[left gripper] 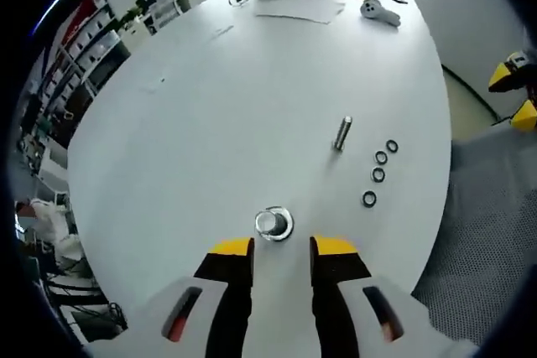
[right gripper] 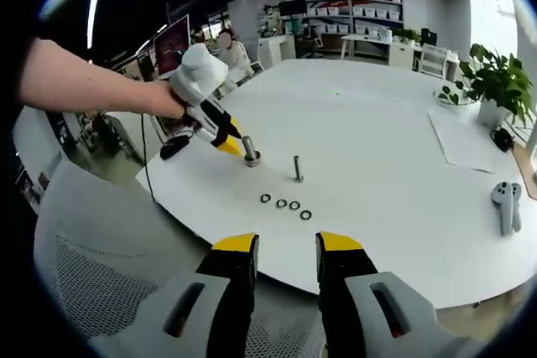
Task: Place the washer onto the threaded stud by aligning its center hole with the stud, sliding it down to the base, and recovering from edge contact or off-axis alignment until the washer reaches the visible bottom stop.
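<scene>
Left gripper (left gripper: 281, 259) sat just short of the upright stud (left gripper: 273, 223), jaws apart; the washers (left gripper: 379, 173) lay off right, nearer the empty, parted right gripper (right gripper: 287, 259).

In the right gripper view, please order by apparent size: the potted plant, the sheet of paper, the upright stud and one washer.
1. Potted plant and sheet of paper: look alike, not ranked.
2. Upright stud.
3. Washer, smallest though nearer the camera.

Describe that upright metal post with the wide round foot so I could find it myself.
On the big white table, find the row of four small dark washers. Two metal pins stand nearby; the stud is directly ahead of the left claw, and unlike its bare neighbour it has a wide shiny base.
</scene>
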Tool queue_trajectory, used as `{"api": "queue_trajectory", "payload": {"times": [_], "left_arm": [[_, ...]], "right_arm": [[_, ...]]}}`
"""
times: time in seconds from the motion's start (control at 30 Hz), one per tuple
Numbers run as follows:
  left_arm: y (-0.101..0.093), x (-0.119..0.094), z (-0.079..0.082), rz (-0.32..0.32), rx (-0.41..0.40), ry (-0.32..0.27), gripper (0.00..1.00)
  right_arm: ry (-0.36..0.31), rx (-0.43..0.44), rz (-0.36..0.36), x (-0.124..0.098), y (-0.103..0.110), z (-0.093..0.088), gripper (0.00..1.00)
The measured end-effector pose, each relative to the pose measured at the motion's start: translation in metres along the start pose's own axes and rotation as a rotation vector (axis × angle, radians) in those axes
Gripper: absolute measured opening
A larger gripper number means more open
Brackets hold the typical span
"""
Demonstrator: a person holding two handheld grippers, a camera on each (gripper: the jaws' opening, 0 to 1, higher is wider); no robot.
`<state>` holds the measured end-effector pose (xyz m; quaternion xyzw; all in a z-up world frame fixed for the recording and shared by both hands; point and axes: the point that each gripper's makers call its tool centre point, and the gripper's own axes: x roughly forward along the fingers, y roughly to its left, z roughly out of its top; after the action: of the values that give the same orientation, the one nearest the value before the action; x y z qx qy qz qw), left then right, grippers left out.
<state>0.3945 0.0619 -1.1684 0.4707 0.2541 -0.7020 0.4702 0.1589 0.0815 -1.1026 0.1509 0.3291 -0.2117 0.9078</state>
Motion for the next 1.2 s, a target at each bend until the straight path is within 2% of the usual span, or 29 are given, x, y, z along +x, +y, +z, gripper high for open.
{"api": "queue_trajectory", "payload": {"times": [0.1,0.17,0.2,0.27,0.3,0.37,0.43,0.5,0.7,0.77,0.87,1.1,1.2], "left_arm": [[0.000,-0.012,-0.004,0.010,-0.024,-0.032,0.24],[-0.008,-0.015,-0.014,0.001,-0.058,-0.040,0.24],[-0.005,-0.015,-0.022,0.004,-0.065,-0.038,0.24],[-0.007,-0.019,-0.026,0.006,-0.089,-0.057,0.24],[-0.013,-0.023,-0.023,0.005,-0.128,-0.090,0.24],[-0.009,-0.031,-0.032,0.006,-0.187,-0.135,0.24],[-0.016,-0.039,-0.036,0.010,-0.210,-0.158,0.24],[-0.016,-0.043,-0.042,0.015,-0.219,-0.176,0.24],[-0.028,-0.069,-0.047,0.041,-0.279,-0.263,0.24],[-0.027,-0.074,-0.052,0.047,-0.284,-0.285,0.24],[-0.035,-0.097,-0.049,0.067,-0.280,-0.338,0.25],[-0.034,-0.121,-0.058,0.066,-0.336,-0.410,0.25],[-0.042,-0.131,-0.053,0.048,-0.354,-0.448,0.25]], "right_arm": [[0.008,-0.009,0.008,0.000,0.002,-0.001,0.30],[0.008,-0.010,0.009,-0.001,0.002,-0.001,0.30],[0.008,-0.010,0.011,-0.002,0.003,0.000,0.30],[0.012,-0.011,0.014,0.001,0.002,-0.001,0.30],[0.014,-0.017,0.016,0.000,0.003,-0.001,0.30],[0.015,-0.017,0.018,-0.001,0.005,-0.001,0.30],[0.018,-0.018,0.019,-0.002,0.005,-0.002,0.30],[0.021,-0.022,0.020,-0.002,0.005,-0.003,0.30],[0.027,-0.026,0.015,-0.001,0.004,-0.004,0.30],[0.028,-0.024,0.016,-0.002,0.004,-0.003,0.30],[0.042,-0.032,0.014,-0.003,0.005,-0.005,0.30],[0.057,-0.036,-0.003,-0.001,0.002,-0.009,0.31],[0.065,-0.034,-0.008,-0.001,0.002,-0.010,0.31]]}}
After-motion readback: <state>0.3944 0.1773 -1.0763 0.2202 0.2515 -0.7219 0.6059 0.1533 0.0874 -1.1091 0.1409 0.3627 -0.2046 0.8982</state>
